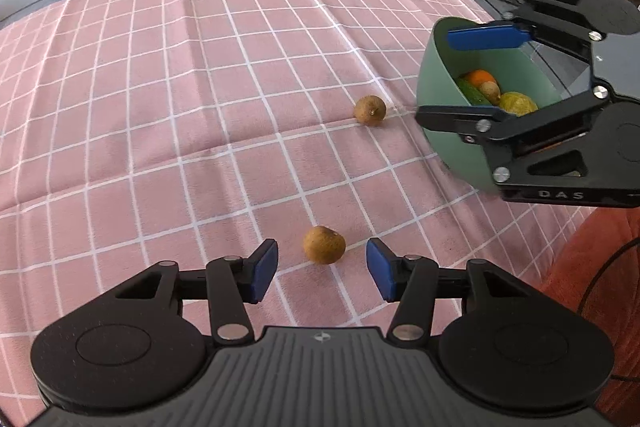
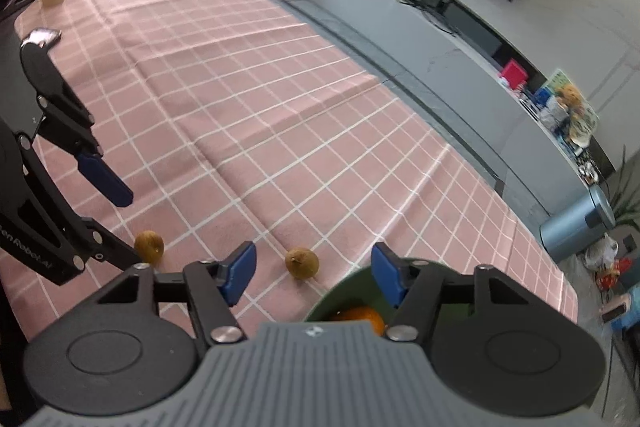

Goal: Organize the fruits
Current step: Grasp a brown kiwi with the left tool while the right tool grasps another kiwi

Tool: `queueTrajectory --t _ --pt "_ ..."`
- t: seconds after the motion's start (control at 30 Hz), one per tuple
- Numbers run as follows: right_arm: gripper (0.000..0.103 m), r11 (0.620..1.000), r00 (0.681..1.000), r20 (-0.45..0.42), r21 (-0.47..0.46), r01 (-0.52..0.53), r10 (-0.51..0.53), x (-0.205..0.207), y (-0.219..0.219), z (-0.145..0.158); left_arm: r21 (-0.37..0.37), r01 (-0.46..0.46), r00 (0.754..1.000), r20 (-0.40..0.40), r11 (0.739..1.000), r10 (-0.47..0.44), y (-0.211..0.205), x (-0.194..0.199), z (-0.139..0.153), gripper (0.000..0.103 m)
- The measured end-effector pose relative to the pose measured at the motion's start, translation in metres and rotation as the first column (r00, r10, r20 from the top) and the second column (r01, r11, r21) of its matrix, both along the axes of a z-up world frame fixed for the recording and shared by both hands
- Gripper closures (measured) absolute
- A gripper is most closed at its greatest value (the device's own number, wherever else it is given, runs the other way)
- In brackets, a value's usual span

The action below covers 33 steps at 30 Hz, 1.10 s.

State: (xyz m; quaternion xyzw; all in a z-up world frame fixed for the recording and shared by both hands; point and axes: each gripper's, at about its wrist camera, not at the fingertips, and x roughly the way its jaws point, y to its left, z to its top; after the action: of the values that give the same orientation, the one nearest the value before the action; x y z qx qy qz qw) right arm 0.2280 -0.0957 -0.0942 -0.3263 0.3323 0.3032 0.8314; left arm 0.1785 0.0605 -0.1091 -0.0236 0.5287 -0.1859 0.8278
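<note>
You are holding your left gripper (image 1: 322, 269) low over the pink checked tablecloth (image 1: 160, 107), its jaws standing wide apart with nothing between the blue pads (image 1: 264, 269). 1 small brown fruit (image 1: 324, 245) is lying on the cloth just ahead of the gap, between the 2 fingertips but not touching either. A 2nd brown fruit (image 1: 370, 110) is sitting farther ahead and slightly right of those jaws, near the green bowl (image 1: 440, 83). The bowl is resting at the right edge of the cloth, holding an orange (image 1: 480, 77), a cucumber (image 1: 472, 93), another small brown fruit and a yellow fruit (image 1: 518, 103).

Your right gripper (image 2: 314, 273) is hovering over that bowl with its jaws also spread open and gripping nothing; its right pad is sitting above the bowl's rim, and the orange is showing just under the jaws. In the right wrist view, the 2nd fruit is lying just ahead of the open gap, on the cloth beside the bowl.
</note>
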Motion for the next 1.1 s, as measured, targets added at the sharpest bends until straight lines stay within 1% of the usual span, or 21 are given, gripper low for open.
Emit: queueTrajectory --t 0.07,0.17,0.23,0.3,0.37,0.5,0.6,0.77,0.9,1.0,1.1 --pt "0.051 1.0 1.0 -0.01 -0.022 -0.021 0.021 0.003 0.003 -0.003 -0.007 0.0 1.0 -0.001 1.0 0.0 -0.001 0.002 -0.002 0.05" --pt "0.052 0.998 0.998 -0.048 -0.041 -0.051 0.049 0.01 0.006 -0.006 -0.006 0.008 1.0 -0.002 1.0 -0.008 -0.003 0.003 -0.005 0.056" --pt "0.054 0.996 0.995 -0.075 -0.058 -0.071 0.067 0.014 0.009 -0.009 0.001 0.02 1.0 -0.013 1.0 -0.02 -0.005 0.004 -0.008 0.062" --pt "0.054 0.993 0.992 -0.096 -0.077 -0.084 0.076 0.02 0.01 -0.011 0.004 0.027 1.0 -0.016 1.0 -0.027 -0.007 0.004 -0.01 0.063" --pt "0.057 0.991 0.989 -0.117 -0.091 -0.096 0.085 0.025 0.012 -0.013 0.008 0.037 0.999 -0.015 0.999 -0.037 -0.009 0.004 -0.012 0.064" --pt "0.058 0.982 0.982 -0.157 -0.137 -0.131 0.109 0.034 0.019 -0.018 0.022 0.046 0.999 -0.018 0.999 -0.046 -0.011 0.004 -0.017 0.073" --pt "0.063 0.97 0.974 -0.187 -0.182 -0.162 0.127 0.04 0.026 -0.025 0.003 0.04 0.999 -0.021 0.999 -0.04 -0.01 0.006 -0.019 0.075" --pt "0.074 0.954 0.963 -0.237 -0.236 -0.186 0.129 0.055 0.036 -0.037 -0.019 0.016 1.0 -0.001 1.0 -0.016 -0.006 0.008 -0.019 0.076" --pt "0.074 0.953 0.955 -0.275 -0.243 -0.181 0.111 0.066 0.04 -0.042 -0.049 -0.009 1.0 0.014 0.999 0.01 -0.001 0.01 -0.016 0.076" --pt "0.074 0.957 0.946 -0.309 -0.235 -0.172 0.094 0.072 0.041 -0.046 -0.05 -0.019 1.0 0.015 0.999 0.02 -0.001 0.012 -0.016 0.076" --pt "0.074 0.957 0.943 -0.324 -0.242 -0.163 0.078 0.076 0.043 -0.051 -0.047 -0.03 1.0 0.009 0.998 0.03 0.0 0.012 -0.016 0.076"
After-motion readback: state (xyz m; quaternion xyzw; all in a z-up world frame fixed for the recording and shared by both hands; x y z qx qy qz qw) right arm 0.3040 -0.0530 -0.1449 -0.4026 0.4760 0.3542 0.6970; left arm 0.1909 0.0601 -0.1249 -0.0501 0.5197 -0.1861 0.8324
